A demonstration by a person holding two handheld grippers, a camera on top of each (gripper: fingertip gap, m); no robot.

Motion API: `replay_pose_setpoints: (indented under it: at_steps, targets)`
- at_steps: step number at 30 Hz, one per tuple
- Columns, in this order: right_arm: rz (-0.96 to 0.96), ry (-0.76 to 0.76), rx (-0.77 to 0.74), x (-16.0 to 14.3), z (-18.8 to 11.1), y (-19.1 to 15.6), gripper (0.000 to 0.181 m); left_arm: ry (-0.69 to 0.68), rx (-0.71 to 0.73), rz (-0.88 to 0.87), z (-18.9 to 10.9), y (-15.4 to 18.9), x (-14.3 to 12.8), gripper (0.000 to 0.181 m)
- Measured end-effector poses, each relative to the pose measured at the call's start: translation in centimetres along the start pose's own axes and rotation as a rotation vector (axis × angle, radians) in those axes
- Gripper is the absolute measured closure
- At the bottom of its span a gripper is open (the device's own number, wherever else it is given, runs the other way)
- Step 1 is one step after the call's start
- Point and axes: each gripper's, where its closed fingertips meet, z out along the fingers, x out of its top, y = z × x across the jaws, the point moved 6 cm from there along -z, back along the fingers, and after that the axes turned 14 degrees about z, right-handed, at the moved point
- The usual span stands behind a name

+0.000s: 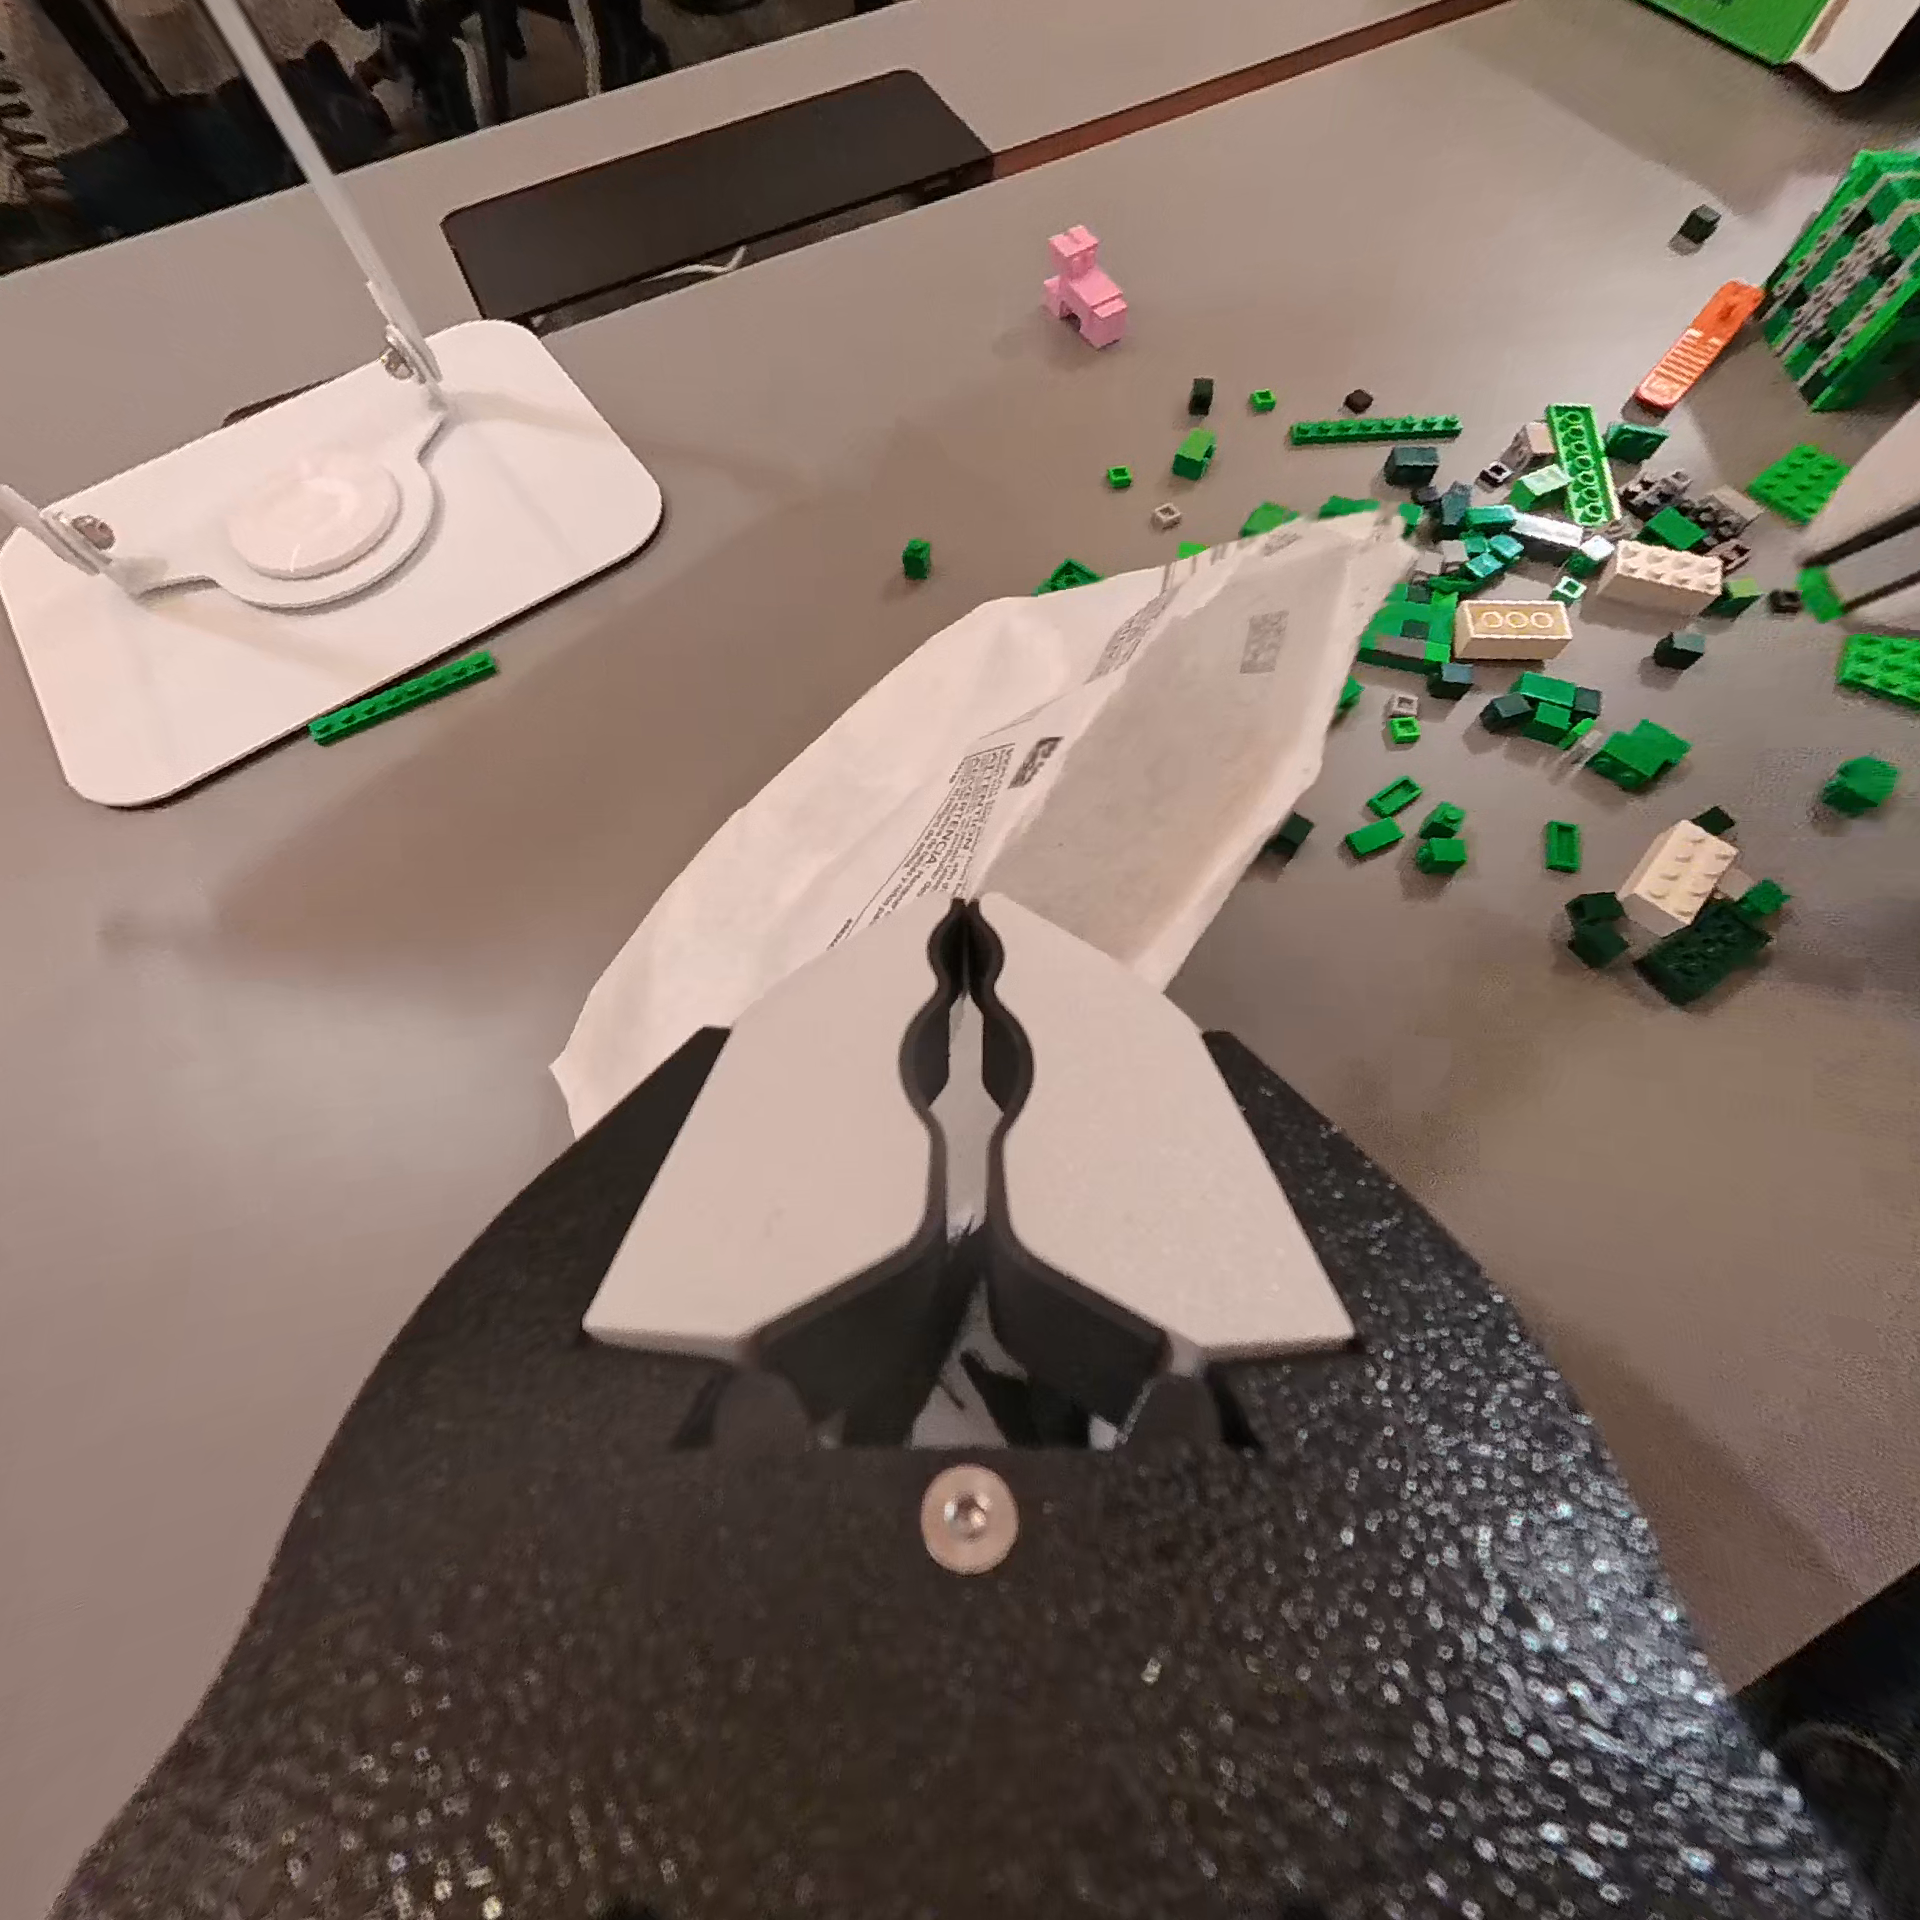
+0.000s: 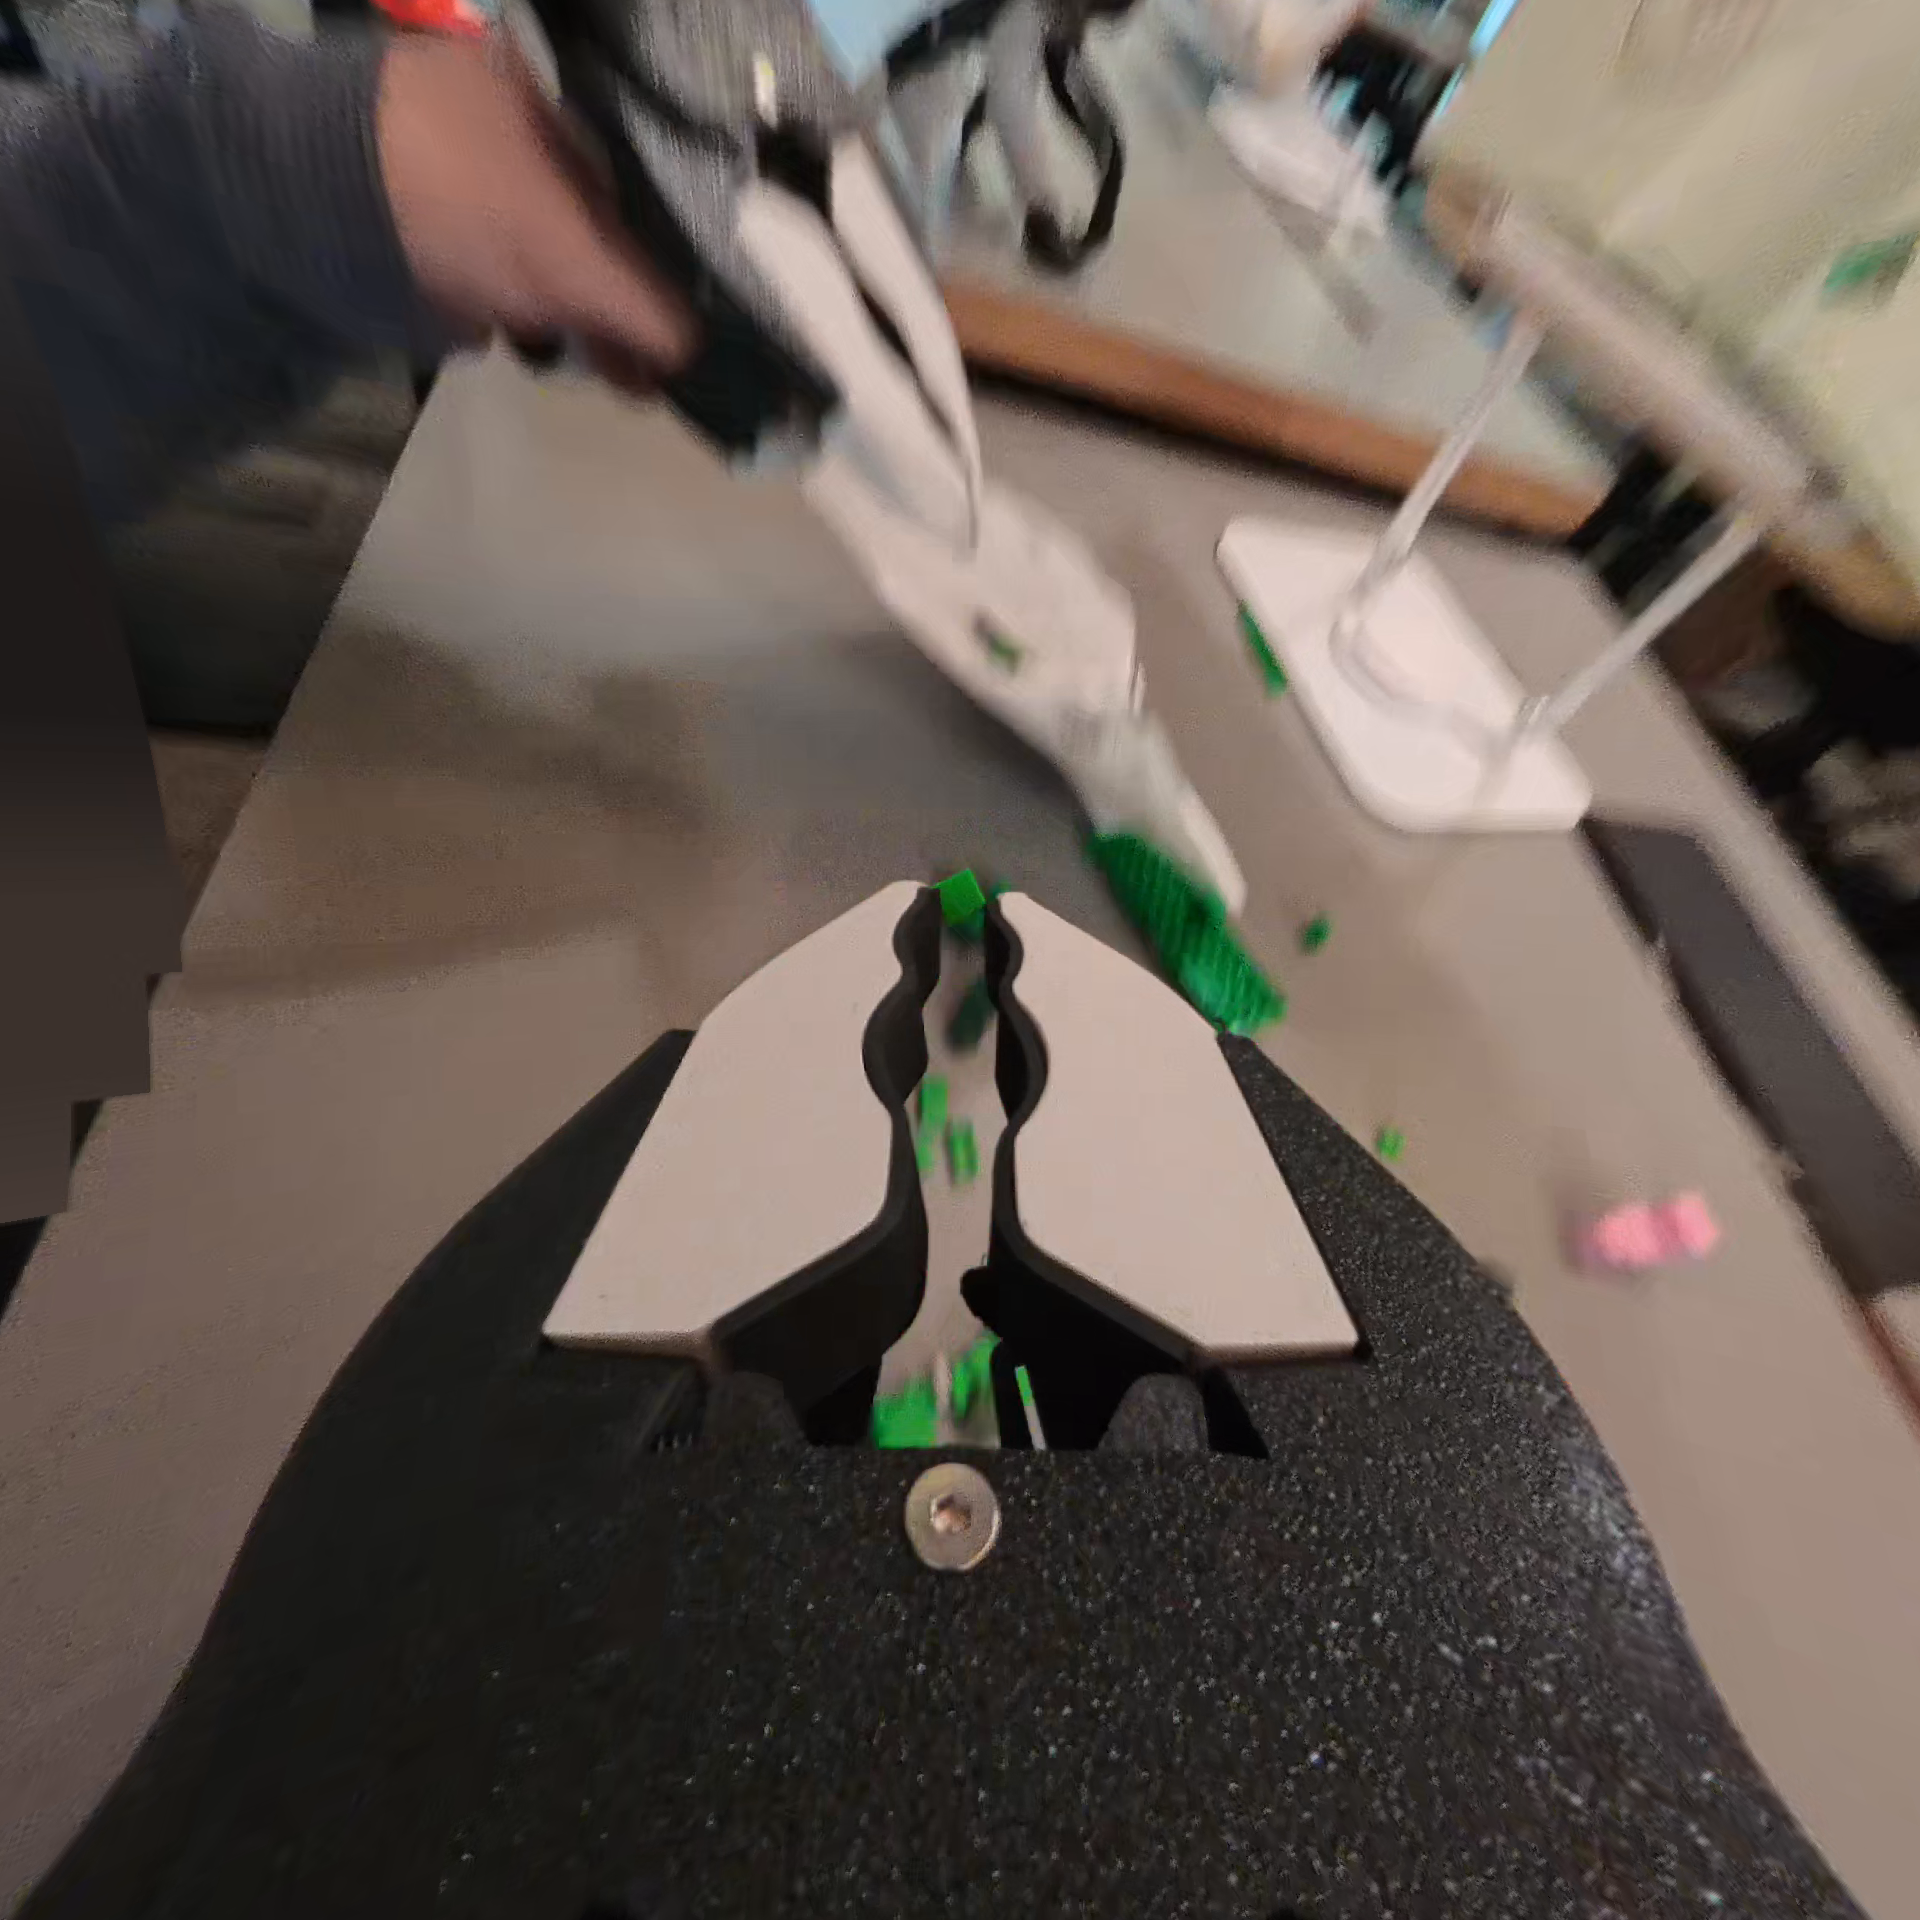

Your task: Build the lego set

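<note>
My left gripper (image 1: 971,914) is shut on the lower end of a white paper bag (image 1: 1091,748). It holds the bag tilted, with the torn open end over a pile of loose green, white and grey bricks (image 1: 1558,603). In the blurred right wrist view, my right gripper (image 2: 961,906) is shut on a small green brick (image 2: 958,894) at its fingertips. The same view shows the left gripper (image 2: 935,436) and the bag (image 2: 1039,644) farther off, with green pieces (image 2: 1184,935) at the bag's mouth. The right gripper's fingers (image 1: 1860,561) show at the right edge of the left wrist view.
A part-built green block (image 1: 1860,281) and an orange brick separator (image 1: 1699,343) stand at the far right. A pink figure (image 1: 1086,291) stands behind the pile. A white stand base (image 1: 312,540) has a long green plate (image 1: 400,701) beside it. A person's hand (image 2: 520,229) holds the left gripper. My right tips are about 35 centimetres from the long green plate (image 1: 400,701), my left tips only 25 centimetres. Seen from the right wrist view (image 2: 1254,639) as well.
</note>
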Motion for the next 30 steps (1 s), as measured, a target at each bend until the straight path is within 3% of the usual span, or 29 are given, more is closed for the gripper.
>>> replay_pose_setpoints:
  at_steps: [4, 8, 15, 19, 23, 26, 30]
  targets:
    - [-0.133, 0.075, -0.063, 4.2, 4.5, -1.9, 0.181, -0.008, -0.012, 0.020, 0.3, 0.7, 0.2, 0.181]
    - [-0.196, -0.022, -0.138, 4.0, 7.2, -1.8, 0.181, 0.009, -0.021, 0.020, 0.1, 0.9, 0.5, 0.181]
    - [-0.164, -0.022, -0.152, 3.4, 7.8, -1.1, 0.181, 0.019, -0.013, 0.011, 0.1, 0.6, 0.5, 0.181]
    - [-0.180, -0.019, -0.015, 2.8, 8.0, -2.6, 0.177, 0.044, 0.021, -0.008, -0.2, -0.5, 0.1, 0.181]
    - [-0.067, -0.127, 0.242, 1.2, 10.9, -5.4, 0.170, 0.042, 0.049, -0.033, -0.7, -1.5, -0.3, 0.181]
    - [-0.062, -0.283, 0.281, -1.0, 13.8, -6.7, 0.165, 0.046, 0.055, -0.037, -1.0, -1.8, -0.4, 0.181]
    - [-0.049, -0.368, 0.303, -2.2, 15.9, -7.4, 0.164, 0.049, 0.056, -0.039, -1.2, -2.0, -0.5, 0.181]
